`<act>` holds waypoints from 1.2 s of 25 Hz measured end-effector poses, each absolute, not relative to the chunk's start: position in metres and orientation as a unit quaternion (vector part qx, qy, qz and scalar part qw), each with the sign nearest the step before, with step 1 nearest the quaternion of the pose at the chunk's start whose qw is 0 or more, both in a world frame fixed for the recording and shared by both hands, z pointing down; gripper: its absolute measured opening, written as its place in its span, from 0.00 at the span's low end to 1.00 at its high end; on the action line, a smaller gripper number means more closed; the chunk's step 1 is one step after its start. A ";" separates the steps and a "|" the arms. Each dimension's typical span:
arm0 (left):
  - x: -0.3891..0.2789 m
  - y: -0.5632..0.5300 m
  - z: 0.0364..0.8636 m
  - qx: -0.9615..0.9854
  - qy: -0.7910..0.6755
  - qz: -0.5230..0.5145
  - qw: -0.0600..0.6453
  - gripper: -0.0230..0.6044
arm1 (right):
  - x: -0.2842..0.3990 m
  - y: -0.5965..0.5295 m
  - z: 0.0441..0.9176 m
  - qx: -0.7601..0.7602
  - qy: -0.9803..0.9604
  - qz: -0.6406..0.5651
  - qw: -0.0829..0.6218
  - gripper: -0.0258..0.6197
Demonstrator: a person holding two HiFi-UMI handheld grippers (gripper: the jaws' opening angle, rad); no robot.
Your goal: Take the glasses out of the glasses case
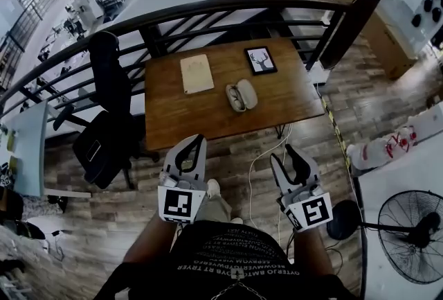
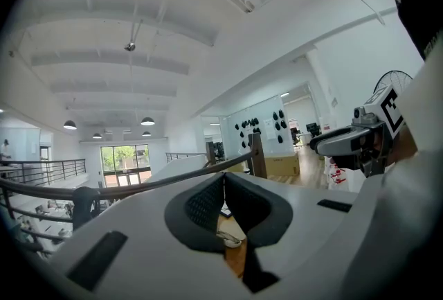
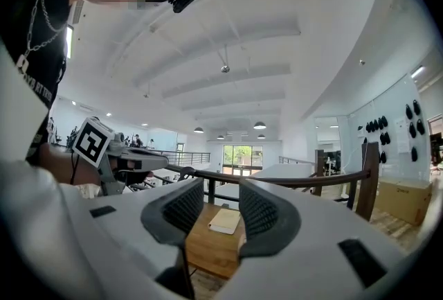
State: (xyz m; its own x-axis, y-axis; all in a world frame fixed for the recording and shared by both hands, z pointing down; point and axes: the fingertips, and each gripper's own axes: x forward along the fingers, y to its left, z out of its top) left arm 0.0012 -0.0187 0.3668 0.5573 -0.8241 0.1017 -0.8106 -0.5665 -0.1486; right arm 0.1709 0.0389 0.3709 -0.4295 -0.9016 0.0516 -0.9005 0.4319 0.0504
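Glasses case (image 1: 241,95) lies open, left claw (image 1: 194,142) and right claw (image 1: 293,152) poised well short.

Head view high, looking steeply down on the table (image 1: 194,118), both gripper views low, near-level, facing across its near edge, all sharing the tabletop

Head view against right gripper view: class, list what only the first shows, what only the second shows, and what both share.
Head view only: the open white glasses case seen whole, the black-framed deer picture and the black floor fan. Right gripper view only: the round ceiling lamps. Both: the brown wooden table, the beige notebook on it and the left gripper.
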 end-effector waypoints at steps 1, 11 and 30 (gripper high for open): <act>0.000 -0.024 0.367 -0.881 0.465 -0.081 0.042 0.08 | 0.170 0.033 0.370 0.531 -0.846 -0.008 0.035 0.27; -0.021 -0.073 0.378 -0.872 0.481 -0.092 0.031 0.08 | 0.156 -0.022 0.375 0.522 -0.852 -0.007 0.035 0.27; -0.017 -0.175 0.378 -0.892 0.445 -0.079 0.024 0.08 | 0.145 -0.113 0.375 0.545 -0.837 0.001 0.050 0.27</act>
State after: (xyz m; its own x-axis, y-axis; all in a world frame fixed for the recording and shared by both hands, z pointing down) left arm -0.0172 -0.1751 0.3781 0.5918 -0.7973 0.1188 -0.7896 -0.6030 -0.1133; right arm 0.1451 -0.1133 0.3749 -0.4003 -0.9124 0.0853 -0.9126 0.4053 0.0531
